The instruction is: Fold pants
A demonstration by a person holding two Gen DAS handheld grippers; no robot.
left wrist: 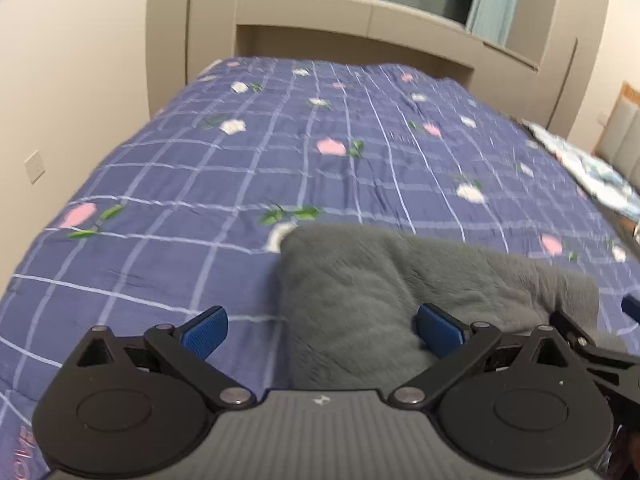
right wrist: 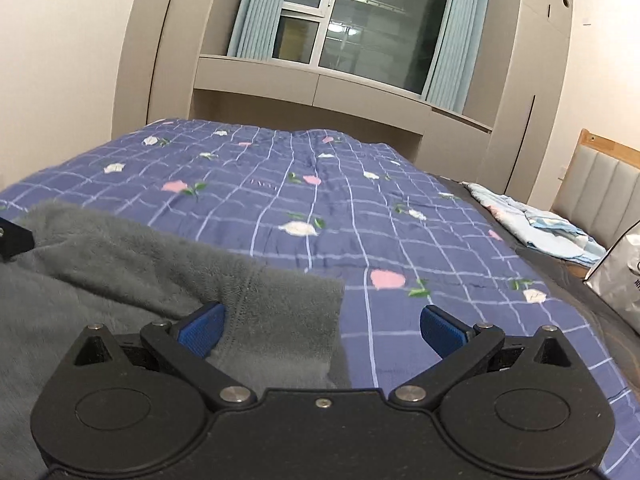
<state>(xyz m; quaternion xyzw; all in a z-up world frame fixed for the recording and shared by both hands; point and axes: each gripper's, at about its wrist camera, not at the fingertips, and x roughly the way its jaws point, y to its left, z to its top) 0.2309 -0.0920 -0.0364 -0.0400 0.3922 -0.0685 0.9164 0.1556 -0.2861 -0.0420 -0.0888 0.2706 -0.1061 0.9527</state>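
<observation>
Grey fleece pants lie folded on a blue checked bed cover. My left gripper is open just above the pants' left edge, holding nothing. In the right wrist view the pants fill the lower left, with a stitched edge near the left blue pad. My right gripper is open over the pants' right edge and is empty. The right gripper's black frame shows at the lower right of the left wrist view.
The bed cover spreads far ahead toward a beige cabinet wall and a window. A light blue crumpled cloth lies at the bed's right side, near a padded headboard and a white bag.
</observation>
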